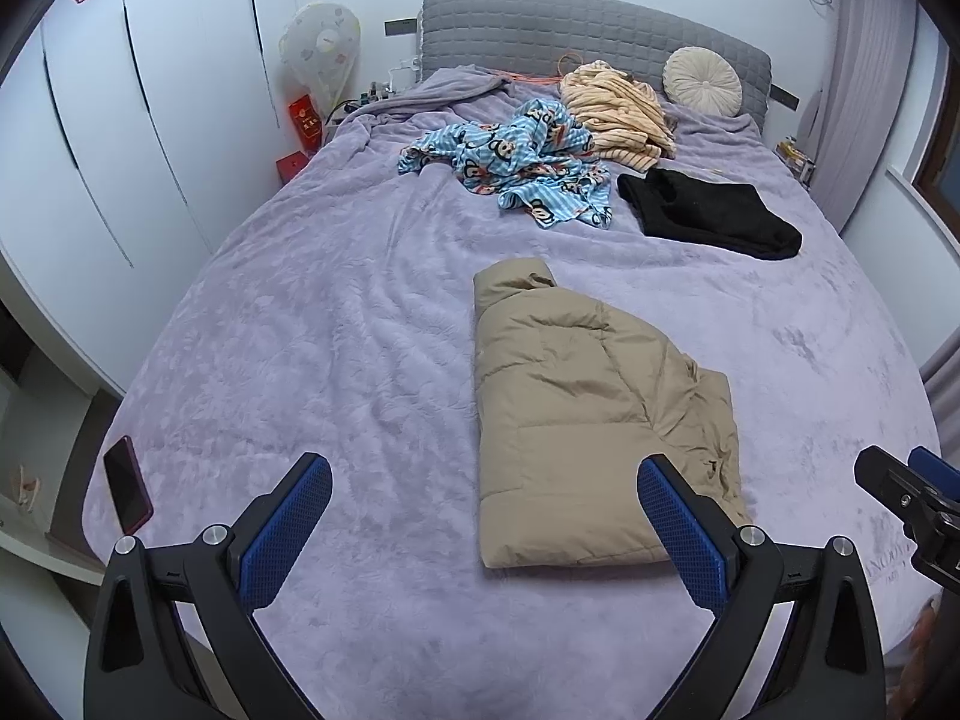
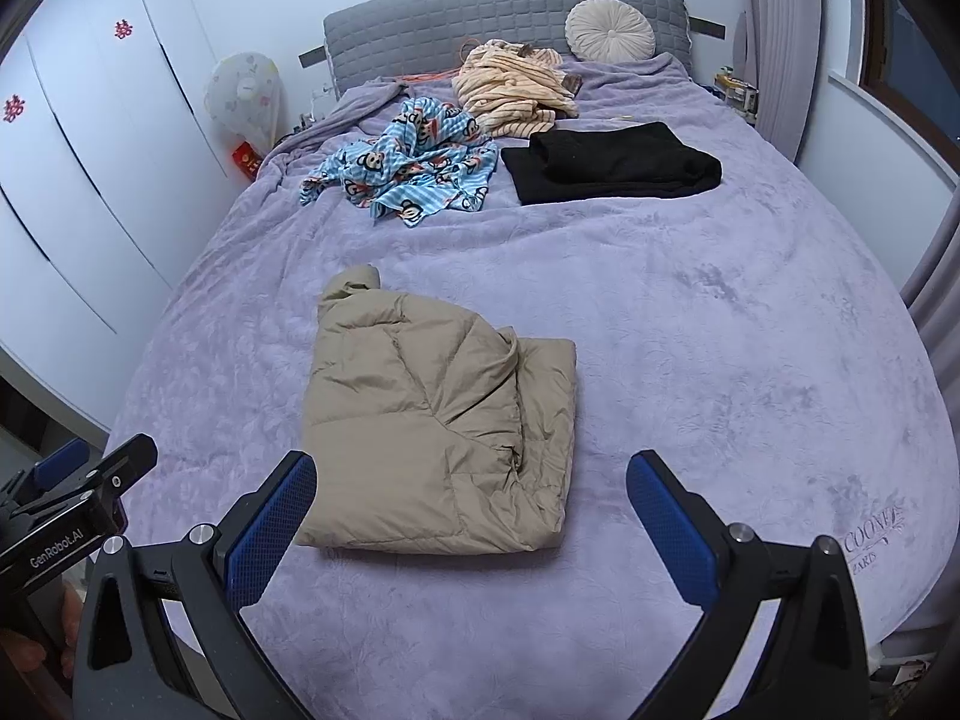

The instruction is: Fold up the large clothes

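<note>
A tan padded jacket (image 1: 576,414) (image 2: 438,432) lies folded into a thick rectangle on the lilac blanket (image 1: 336,324) (image 2: 708,360), collar toward the headboard. My left gripper (image 1: 486,474) hovers open above the jacket's near left corner, with nothing between its blue pads (image 1: 678,528). In the right wrist view my right gripper (image 2: 471,474) stands wide open over the jacket's near edge, touching nothing. Each gripper shows at the edge of the other's view.
Farther up the bed lie a crumpled blue cartoon-print garment (image 1: 522,162) (image 2: 414,162), a folded black garment (image 1: 714,210) (image 2: 612,162) and a striped peach garment (image 1: 618,108). A round cushion (image 2: 609,30) leans on the grey headboard. A dark phone (image 1: 127,483) rests at the bed's left edge.
</note>
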Demonstrator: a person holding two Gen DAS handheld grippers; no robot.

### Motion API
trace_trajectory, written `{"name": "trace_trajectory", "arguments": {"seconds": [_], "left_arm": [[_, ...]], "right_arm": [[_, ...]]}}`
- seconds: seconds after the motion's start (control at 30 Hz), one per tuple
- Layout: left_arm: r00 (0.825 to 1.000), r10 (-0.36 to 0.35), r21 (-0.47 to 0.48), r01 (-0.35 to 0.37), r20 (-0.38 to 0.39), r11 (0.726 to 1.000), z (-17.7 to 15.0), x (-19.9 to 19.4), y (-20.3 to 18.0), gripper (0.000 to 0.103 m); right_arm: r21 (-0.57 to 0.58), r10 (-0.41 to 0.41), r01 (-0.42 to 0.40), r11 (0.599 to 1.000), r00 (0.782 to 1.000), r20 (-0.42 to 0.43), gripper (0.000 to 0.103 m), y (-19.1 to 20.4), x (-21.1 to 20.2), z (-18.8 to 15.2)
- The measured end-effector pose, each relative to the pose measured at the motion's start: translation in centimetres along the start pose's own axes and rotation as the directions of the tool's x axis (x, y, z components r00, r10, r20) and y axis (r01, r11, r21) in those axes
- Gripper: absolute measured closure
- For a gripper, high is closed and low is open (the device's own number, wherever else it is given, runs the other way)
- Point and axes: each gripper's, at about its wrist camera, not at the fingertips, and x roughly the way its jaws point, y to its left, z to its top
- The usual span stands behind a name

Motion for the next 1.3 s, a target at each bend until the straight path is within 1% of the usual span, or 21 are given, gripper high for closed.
{"name": "trace_trajectory", "arguments": {"seconds": [1.3], "left_arm": [[1.000, 0.007, 0.008, -0.007, -0.009, 1.000, 0.04, -0.01, -0.01, 0.001]], "right_arm": [[0.000, -0.002, 0.002, 1.000, 1.000, -0.004, 0.000, 0.21, -0.17, -0.13]]}}
